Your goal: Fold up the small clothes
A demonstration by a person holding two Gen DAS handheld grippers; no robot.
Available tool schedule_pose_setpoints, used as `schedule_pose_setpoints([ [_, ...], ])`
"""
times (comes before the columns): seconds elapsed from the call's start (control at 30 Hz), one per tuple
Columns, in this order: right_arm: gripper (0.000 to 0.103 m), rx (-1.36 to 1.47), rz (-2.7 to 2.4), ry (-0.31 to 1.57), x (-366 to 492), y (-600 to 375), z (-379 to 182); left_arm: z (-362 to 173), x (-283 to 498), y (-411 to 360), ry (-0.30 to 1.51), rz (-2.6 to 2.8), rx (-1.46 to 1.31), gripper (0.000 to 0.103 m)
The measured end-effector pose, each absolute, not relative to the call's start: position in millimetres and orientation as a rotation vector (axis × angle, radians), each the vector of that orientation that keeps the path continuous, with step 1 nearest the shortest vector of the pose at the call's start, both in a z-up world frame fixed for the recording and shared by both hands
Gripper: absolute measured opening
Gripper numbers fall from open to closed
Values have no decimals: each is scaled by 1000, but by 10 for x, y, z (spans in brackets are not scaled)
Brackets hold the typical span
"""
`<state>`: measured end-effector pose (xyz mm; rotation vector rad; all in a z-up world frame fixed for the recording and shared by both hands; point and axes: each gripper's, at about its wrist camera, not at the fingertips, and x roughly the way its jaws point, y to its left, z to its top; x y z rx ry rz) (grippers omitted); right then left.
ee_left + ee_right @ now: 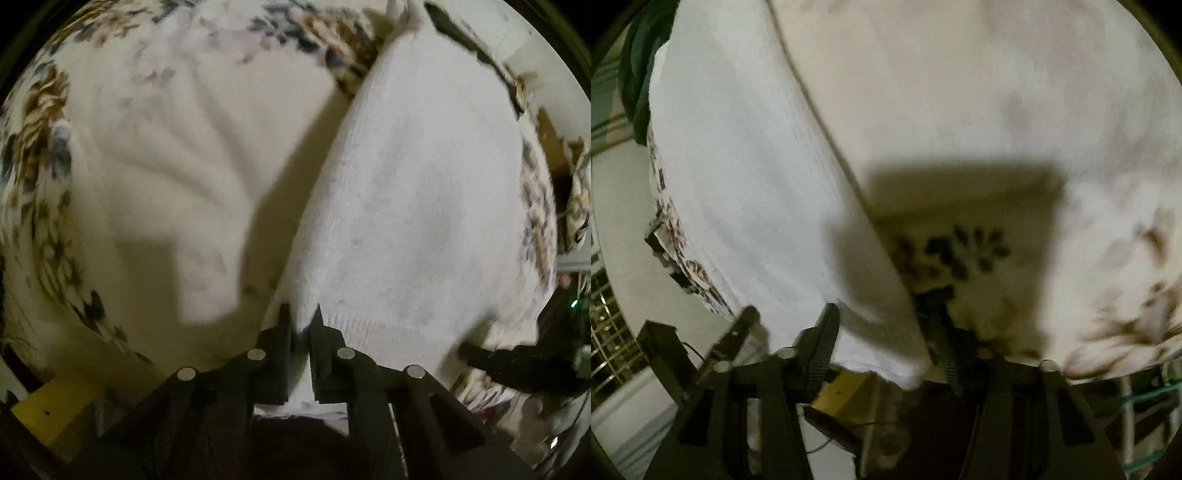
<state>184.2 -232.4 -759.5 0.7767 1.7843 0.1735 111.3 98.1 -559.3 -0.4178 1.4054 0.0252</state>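
Fingers of the left tool sit at six o'clock in the left wrist view, drawn close together and clamped on the near corner of a white cloth. A strip of the cloth shows in the narrow gap between them and runs down toward the tool body. From that corner the cloth spreads toward twelve and one o'clock, filling the right half of the view, its knit surface flat and a ribbed band along its near edge. It lies on a floral sheet, cream with brown and grey flowers, which wrinkles toward ten o'clock. A yellow block shows at eight o'clock, below the sheet's edge.

In the right wrist view the right tool has its fingers set well apart at six o'clock. The near edge of the cloth hangs between them, closer to the left finger; whether either finger touches it I cannot tell, as the picture is blurred. The cloth stretches from there toward eleven o'clock, its long edge crossing the sheet on a slant. A square shadow falls on the sheet just past the tool, over a dark flower print. A dark green cloth sits at ten o'clock, at the far end.
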Motion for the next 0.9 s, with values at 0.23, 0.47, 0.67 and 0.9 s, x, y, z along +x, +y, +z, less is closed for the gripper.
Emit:
schedule_pose_setpoints([
  [0.23,4,621,109,1715,1607,-2232,-7193,-5182,862,1028,1316,2,-481,4],
  [0.47,3,538,128,1753,1424,-2114,-7065,-5333,725,1136,1366,-3,-487,4],
  [0.67,3,475,99,1815,1401,-1935,-7377,-5783,734,1155,1448,-41,-484,5],
  [0.9,31,630,202,1808,1597,-2107,-7408,-5673,818,1301,1436,-132,-561,43],
])
